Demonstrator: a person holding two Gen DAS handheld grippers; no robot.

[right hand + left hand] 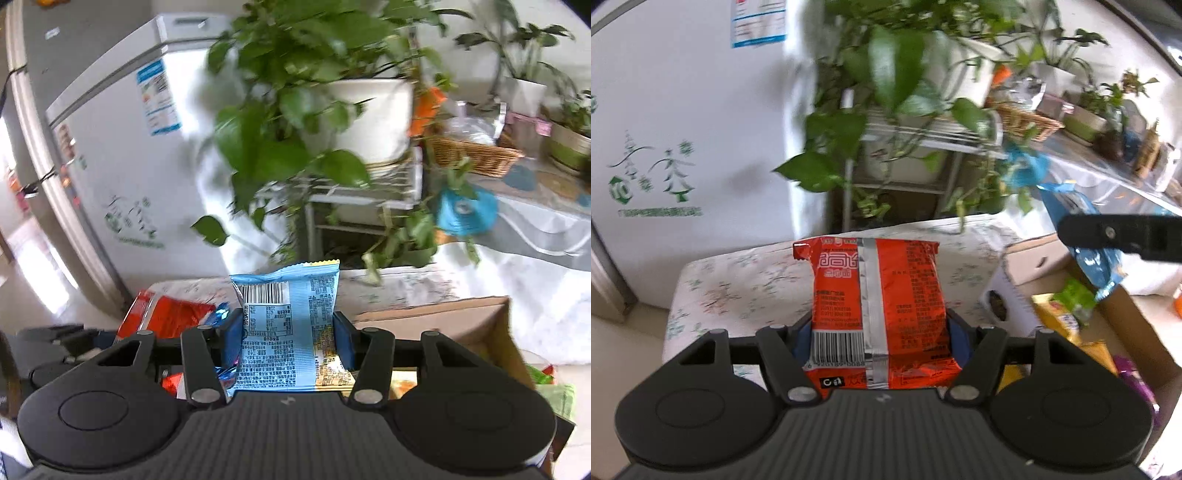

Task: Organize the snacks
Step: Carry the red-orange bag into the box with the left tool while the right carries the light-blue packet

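In the left wrist view, the left gripper [881, 332] stands with its two blue-padded fingers [801, 341] set partly apart and pressed against the sides of a red snack packet [879, 306]. The packet stands upright between them, back side facing the camera, with a silver seam down its middle and a barcode at the lower left. Behind it lies a low table with a floral cloth [746, 284], with a white refrigerator [683, 129] to the left and leafy potted plants [897, 74] on a metal stand behind. To the right, an open cardboard box [1137, 325] holds yellow, green and purple snack bags. Above the box, one black finger of the right gripper [1119, 236] reaches in from the right edge, with a light blue snack packet [1082, 229] hanging behind it. In the right wrist view, the right gripper [290, 338] is narrowed onto the light blue snack packet [288, 325], its blue pads [341, 338] touching both sides. This packet also stands upright, its printed back and barcode facing the camera. To the lower left, the red snack packet [166, 317] shows in the left gripper [85, 343], whose fingertips are hard to make out here. The cardboard box [461, 321] sits to the right, just beside the cloth-covered table [388, 284]. The refrigerator [122, 166] and potted plants [314, 92] fill the blurred background.
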